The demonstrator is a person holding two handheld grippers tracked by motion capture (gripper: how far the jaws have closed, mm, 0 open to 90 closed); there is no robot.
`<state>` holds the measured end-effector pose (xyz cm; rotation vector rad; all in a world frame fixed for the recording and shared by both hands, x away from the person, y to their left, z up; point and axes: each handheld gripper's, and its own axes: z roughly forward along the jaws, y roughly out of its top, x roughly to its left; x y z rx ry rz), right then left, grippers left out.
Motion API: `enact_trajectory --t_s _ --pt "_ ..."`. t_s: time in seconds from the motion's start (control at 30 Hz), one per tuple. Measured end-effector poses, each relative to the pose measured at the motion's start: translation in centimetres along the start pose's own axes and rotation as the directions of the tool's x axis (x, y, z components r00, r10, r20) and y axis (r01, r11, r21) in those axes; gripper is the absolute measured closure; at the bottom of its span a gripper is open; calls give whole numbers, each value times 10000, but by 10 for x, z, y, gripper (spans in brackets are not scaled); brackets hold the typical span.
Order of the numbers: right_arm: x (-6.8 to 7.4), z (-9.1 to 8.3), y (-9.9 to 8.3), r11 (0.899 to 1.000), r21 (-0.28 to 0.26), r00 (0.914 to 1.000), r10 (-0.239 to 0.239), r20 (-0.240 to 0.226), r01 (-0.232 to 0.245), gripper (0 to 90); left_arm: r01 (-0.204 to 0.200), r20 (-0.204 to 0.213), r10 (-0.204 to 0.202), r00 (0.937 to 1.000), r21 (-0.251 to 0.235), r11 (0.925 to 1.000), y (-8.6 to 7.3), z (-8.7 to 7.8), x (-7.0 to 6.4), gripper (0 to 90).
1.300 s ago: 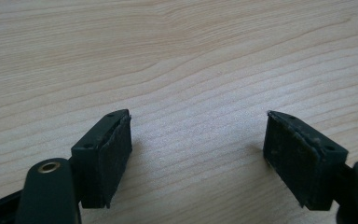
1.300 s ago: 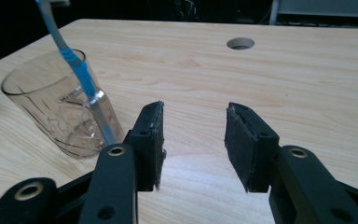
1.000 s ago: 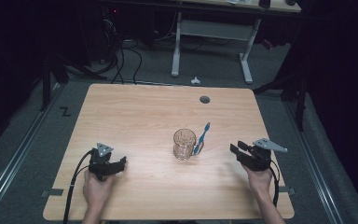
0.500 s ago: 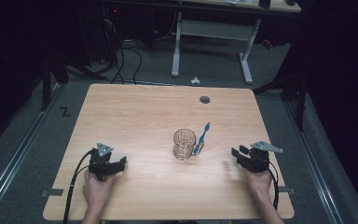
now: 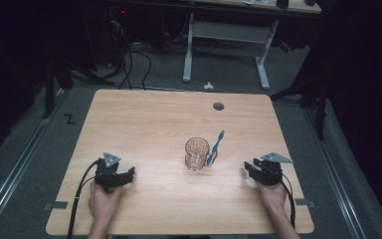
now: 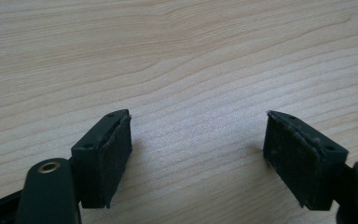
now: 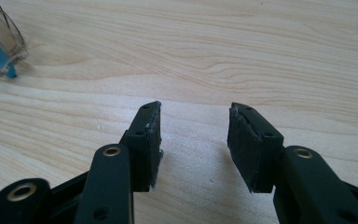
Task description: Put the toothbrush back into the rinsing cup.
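Right gripper (image 5: 249,169): jaws moderately apart, empty, low over the table (image 5: 149,119), right of the glass mug (image 5: 197,154) and well apart from it. Left gripper (image 5: 127,175): jaws wide apart, empty, left of the mug, farther off. Blue toothbrush (image 5: 215,148): stands leaning in the mug, head up, toward the right gripper. Handling advice: approach the brush stem above the rim, close gently, lift straight so the mug stays put.

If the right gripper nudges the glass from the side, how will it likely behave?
The glass looks rigid and probably fragile, being clear and faceted. It stands upright on smooth wood, so a low push would likely slide it, a high one might tip it. The toothbrush leaning inside sticks out above the rim and may rattle or shift.
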<state>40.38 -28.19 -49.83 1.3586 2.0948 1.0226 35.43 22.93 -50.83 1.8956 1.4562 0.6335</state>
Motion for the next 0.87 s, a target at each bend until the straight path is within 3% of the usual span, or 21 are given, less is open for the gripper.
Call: enact_trajectory --t_s 0.17,0.27,0.5,0.87 --pt "2 3 0 9997 166 9996 -186 203 183 539 2 0 -2 10000 -1 10000 0 0 0 240" --pt "4 6 1 9983 532 9989 -276 370 256 492 1 0 -1 10000 2 10000 0 0 0 240" --pt "6 7 1 9980 581 9984 -259 501 230 437 5 2 -5 10000 2 10000 0 0 0 240" --pt "6 7 1 9980 595 9983 -222 548 189 428 15 7 -15 10000 0 10000 0 0 0 240"
